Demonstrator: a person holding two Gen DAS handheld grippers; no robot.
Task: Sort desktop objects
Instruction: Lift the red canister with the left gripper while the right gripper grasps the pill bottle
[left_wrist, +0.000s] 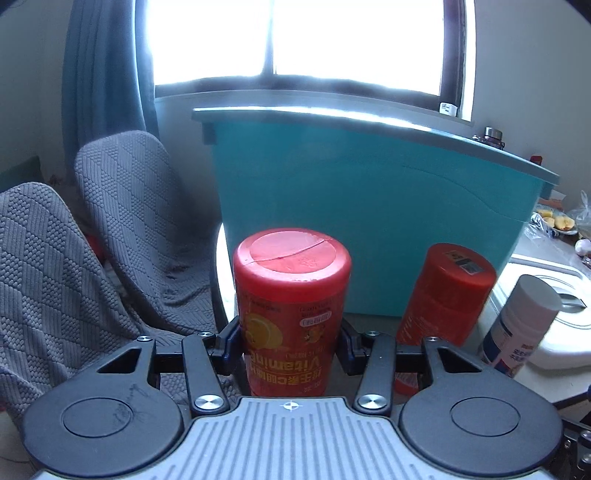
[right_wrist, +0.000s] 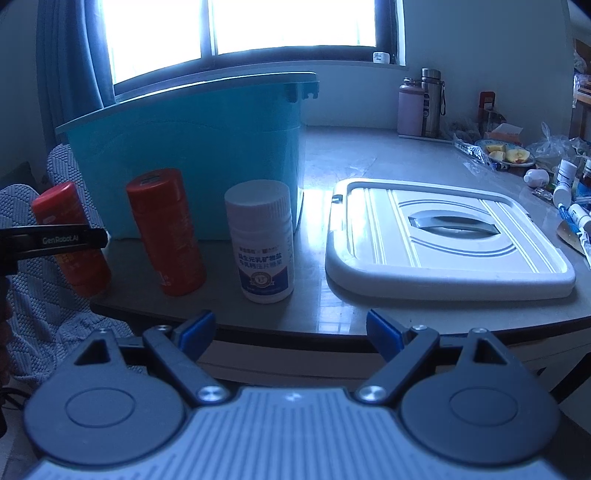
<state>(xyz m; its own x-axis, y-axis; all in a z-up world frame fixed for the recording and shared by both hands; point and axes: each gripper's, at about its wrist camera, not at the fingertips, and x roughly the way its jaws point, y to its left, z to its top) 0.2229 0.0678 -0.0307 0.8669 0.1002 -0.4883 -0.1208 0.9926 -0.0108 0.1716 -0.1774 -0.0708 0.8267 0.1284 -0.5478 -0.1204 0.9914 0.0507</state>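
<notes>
1. Left gripper (left_wrist: 291, 341) was clamped on the vitamin C tube (left_wrist: 291, 295); we saw both pads pressing its sides a little below mid-height, tube upright between them, lid end up, label reading upside down.
2. Tube's long axis ran vertical, roughly square to the fingers' closing line. In the right wrist view the same tube (right_wrist: 72, 240) sat at the table's near left corner, tilted slightly, with the left gripper's finger crossing in front of it.
3. Key relation, as we judged it: the blue bin (left_wrist: 369, 206) stood directly behind the held tube, its rim well above the tube's lid. So the coming move looked like up first, then forward over the rim.
4. Second red tube (left_wrist: 447, 291) stood just right of the held one, apart from it, leaning in the fisheye. White pill bottle (left_wrist: 521, 325) was further right again.
5. Right gripper (right_wrist: 291, 332) was spread wide with nothing between its fingers, hanging off the table's near edge. We read the white pill bottle (right_wrist: 264, 243) as its nearest target, straight ahead and slightly left, upright.
6. White bin lid (right_wrist: 443, 236) lay flat on the table (right_wrist: 369, 155) to the right of the bottles, so the bin appeared open on top.
7. Risk we flagged: clipping the second red tube (right_wrist: 166, 229) if the left hand swung right while lifting.
</notes>
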